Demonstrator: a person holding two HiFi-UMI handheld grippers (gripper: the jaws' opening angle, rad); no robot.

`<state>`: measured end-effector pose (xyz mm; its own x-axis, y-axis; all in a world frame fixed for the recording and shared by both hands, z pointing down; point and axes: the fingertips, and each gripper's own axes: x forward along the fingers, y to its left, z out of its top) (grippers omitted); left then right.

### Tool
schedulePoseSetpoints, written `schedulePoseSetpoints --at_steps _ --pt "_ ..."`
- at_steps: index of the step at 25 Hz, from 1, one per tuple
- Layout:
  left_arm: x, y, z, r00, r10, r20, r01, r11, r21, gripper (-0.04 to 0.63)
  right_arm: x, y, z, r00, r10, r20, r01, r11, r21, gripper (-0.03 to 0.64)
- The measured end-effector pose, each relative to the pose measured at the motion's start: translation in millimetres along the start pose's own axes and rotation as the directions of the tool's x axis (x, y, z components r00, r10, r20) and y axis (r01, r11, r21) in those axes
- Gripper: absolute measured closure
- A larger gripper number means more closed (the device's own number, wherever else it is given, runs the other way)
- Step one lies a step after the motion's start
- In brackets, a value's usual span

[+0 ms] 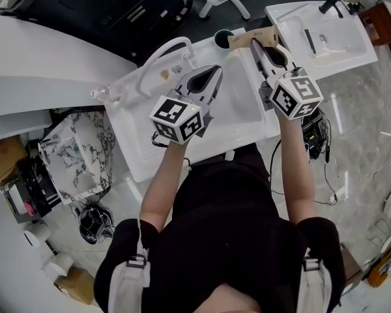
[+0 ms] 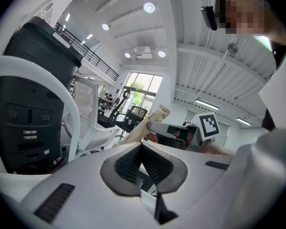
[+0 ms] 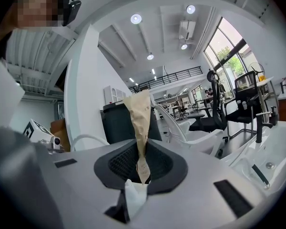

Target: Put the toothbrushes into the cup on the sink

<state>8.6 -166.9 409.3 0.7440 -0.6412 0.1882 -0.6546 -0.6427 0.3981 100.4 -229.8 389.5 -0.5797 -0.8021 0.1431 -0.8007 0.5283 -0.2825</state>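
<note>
My right gripper [image 1: 256, 43] is shut on a flat brown paper packet [image 1: 253, 38], held just right of the dark cup [image 1: 223, 38] at the back rim of the white sink [image 1: 138, 163]. In the right gripper view the packet [image 3: 139, 120] rises upright from between the shut pads of the gripper [image 3: 142, 157]; what it contains is hidden. My left gripper [image 1: 216, 71] hovers over the basin with its jaws shut and nothing between them. From the left gripper view [image 2: 142, 149] the packet [image 2: 150, 120] shows ahead. No bare toothbrush shows at this sink.
A curved white faucet [image 1: 158, 52] arches over the sink's back left. A second white sink [image 1: 352, 47] at the upper right holds a dark stick-like item [image 1: 310, 41]. A marble-patterned box [image 1: 75, 150] and cables lie on the floor at the left.
</note>
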Motion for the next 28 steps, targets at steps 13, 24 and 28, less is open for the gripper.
schedulePoseSetpoints --at_steps 13,24,28 --pt "6 13 -8 0.999 0.028 -0.022 -0.028 0.999 -0.026 0.588 38 -18 -25 0.998 0.02 -0.066 -0.019 1.0 0.02 0.555" --pt "6 22 -12 0.999 0.04 -0.029 -0.041 0.998 -0.043 0.586 60 -32 -54 0.992 0.009 -0.127 -0.007 1.0 0.017 0.555" --pt "6 23 -13 0.999 0.039 -0.032 -0.041 0.998 -0.047 0.588 67 -37 -64 0.99 0.005 -0.14 -0.002 1.0 0.019 0.555"
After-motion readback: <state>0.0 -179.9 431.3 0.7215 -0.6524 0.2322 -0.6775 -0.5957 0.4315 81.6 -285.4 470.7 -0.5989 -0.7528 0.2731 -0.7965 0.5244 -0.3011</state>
